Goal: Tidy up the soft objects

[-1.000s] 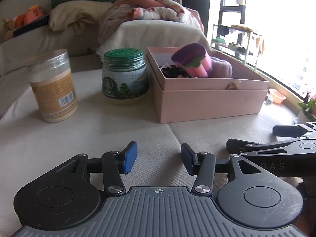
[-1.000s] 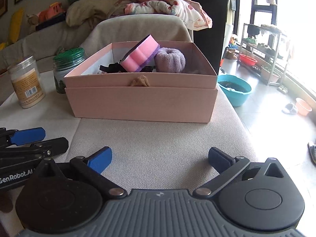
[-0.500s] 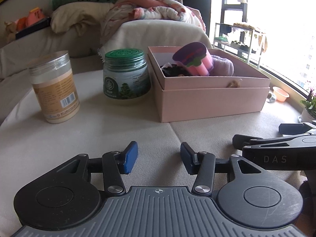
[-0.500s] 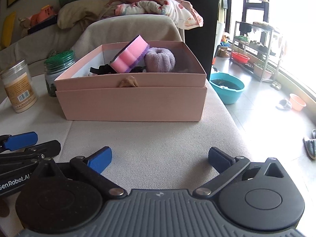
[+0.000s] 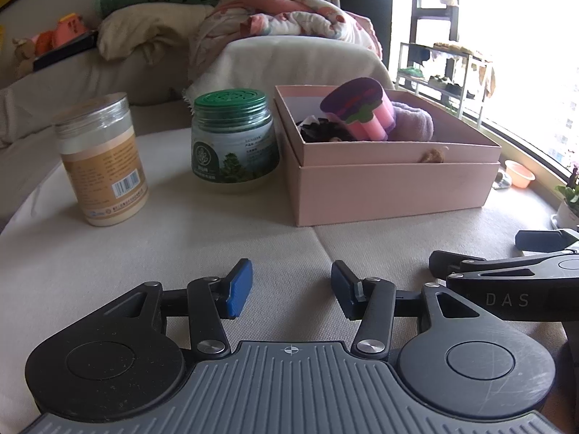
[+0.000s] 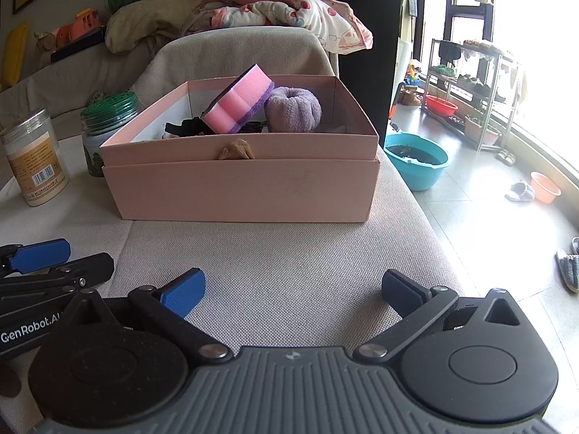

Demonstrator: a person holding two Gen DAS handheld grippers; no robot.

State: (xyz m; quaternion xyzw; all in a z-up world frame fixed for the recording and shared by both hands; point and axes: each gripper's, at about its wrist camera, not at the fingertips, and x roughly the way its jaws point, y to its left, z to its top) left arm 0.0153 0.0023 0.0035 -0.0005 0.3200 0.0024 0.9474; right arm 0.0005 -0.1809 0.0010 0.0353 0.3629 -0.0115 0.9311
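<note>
A pink cardboard box [image 6: 239, 190] [image 5: 391, 188] stands on a beige cushioned surface. In it lie a pink and purple sponge [image 6: 237, 101] [image 5: 362, 114], a rolled lilac towel [image 6: 293, 110] [image 5: 412, 124] and a dark fabric item [image 6: 188, 124] [image 5: 322, 130]. A small brown tuft [image 6: 235, 152] hangs over the box's front rim. My left gripper [image 5: 291, 285] is open and empty, well short of the box. My right gripper [image 6: 293, 291] is wide open and empty in front of the box. Each gripper shows at the edge of the other's view.
A green-lidded jar [image 5: 233, 137] and a clear jar of beige powder [image 5: 101, 159] stand left of the box. Piled bedding [image 6: 275, 11] lies on the sofa behind. To the right the surface ends above a floor with a blue basin [image 6: 416, 161].
Both grippers have drawn back a little from the box and shifted slightly. Neither has changed its opening, and the box's contents have not moved.
</note>
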